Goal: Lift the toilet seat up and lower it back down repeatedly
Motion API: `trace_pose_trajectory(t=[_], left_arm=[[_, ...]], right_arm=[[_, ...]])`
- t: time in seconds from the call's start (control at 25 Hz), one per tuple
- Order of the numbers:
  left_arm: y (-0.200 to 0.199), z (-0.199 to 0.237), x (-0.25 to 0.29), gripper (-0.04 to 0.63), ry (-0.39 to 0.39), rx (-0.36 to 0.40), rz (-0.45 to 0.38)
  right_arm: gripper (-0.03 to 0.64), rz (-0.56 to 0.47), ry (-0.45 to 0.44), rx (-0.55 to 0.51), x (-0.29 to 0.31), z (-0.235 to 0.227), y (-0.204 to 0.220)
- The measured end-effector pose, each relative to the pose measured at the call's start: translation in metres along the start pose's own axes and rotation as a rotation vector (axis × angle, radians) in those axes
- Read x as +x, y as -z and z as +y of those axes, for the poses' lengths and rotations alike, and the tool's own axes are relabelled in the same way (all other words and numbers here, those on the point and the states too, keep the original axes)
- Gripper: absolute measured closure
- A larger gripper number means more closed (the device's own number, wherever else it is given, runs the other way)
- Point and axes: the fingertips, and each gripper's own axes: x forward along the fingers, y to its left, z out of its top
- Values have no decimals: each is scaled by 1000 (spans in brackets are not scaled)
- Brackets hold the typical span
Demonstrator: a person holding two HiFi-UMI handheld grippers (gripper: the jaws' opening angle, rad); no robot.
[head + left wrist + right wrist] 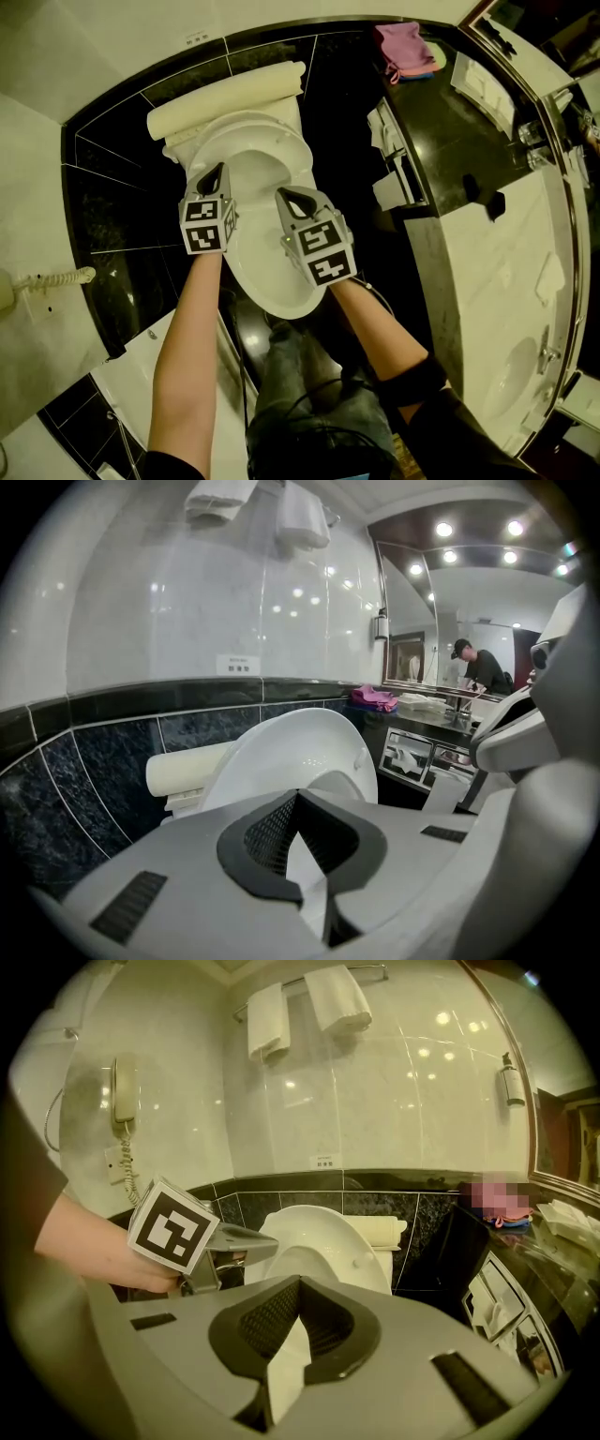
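The white toilet seat (pixel 246 131) stands raised with the lid, leaning back toward the black tiled wall; it is also the upright white oval seat (pixel 309 747) and seat (pixel 323 1237) in the two gripper views. The bowl rim (pixel 281 302) lies bare below. My left gripper (pixel 214 176) hovers over the bowl's left side, and its jaws (pixel 298 795) are shut on nothing. My right gripper (pixel 298 199) hangs over the bowl's right side, also shut and empty (pixel 300 1281). Neither touches the seat. The left gripper (pixel 258 1247) shows beside the seat in the right gripper view.
A cream cylinder (pixel 225 98) lies behind the toilet. A dark counter (pixel 441 131) with a pink cloth (pixel 405 45) runs along the right, and a white bathtub (pixel 511 281) lies beyond it. A wall phone (pixel 122 1091) and towels (pixel 300 1002) hang on the wall.
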Motion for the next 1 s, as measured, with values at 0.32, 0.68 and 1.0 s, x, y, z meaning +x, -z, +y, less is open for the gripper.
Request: trace_pose_trajectory(t=[0.32, 0.68, 1.0], left_arm=[[-3, -7, -15, 607, -3, -2, -14], [-21, -45, -95, 607, -29, 0, -32], [-30, -124, -212, 606, -82, -14, -47]], right_arm=[[600, 9, 1, -5, -10, 2, 4], [600, 6, -27, -19, -66, 7, 1], [600, -17, -94, -66, -162, 23, 6]])
